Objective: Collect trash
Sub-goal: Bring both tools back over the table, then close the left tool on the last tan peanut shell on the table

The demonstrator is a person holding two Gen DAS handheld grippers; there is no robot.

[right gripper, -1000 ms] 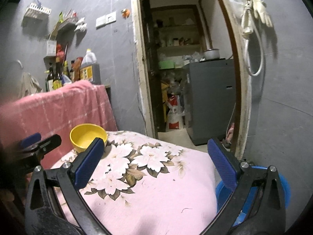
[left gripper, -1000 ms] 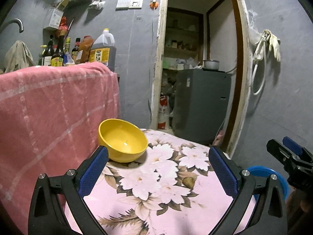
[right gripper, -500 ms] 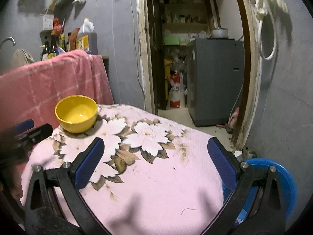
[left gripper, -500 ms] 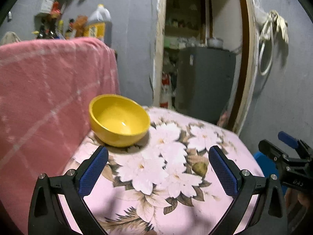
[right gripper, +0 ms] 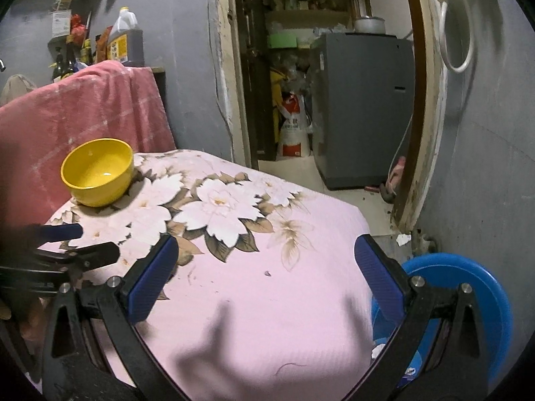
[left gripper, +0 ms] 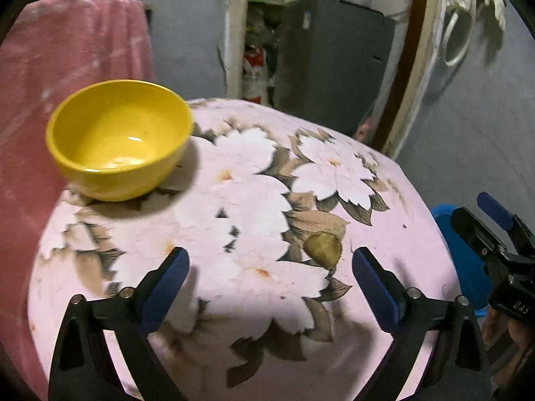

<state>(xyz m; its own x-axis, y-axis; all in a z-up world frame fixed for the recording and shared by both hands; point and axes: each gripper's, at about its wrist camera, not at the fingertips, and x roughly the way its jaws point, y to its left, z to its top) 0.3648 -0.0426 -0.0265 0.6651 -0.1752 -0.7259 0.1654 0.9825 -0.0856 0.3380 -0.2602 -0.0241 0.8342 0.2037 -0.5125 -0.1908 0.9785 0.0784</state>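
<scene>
Little can be read. On the black plastic body of the right gripper (left gripper: 511, 304), at the right edge of the left wrist view, pale raised characters stand that look like "DAS", though the last is unsure. The white and red sack (right gripper: 293, 127) standing on the floor inside the doorway carries dark printed characters on its white middle, too blurred to make out. The big clear plastic jug of dark liquid (right gripper: 125, 45) on the shelf at the back wall has a yellow label with dark print, too small to read. A white card or box (right gripper: 61, 20) on the wall shelf bears fine print, likewise unreadable
</scene>
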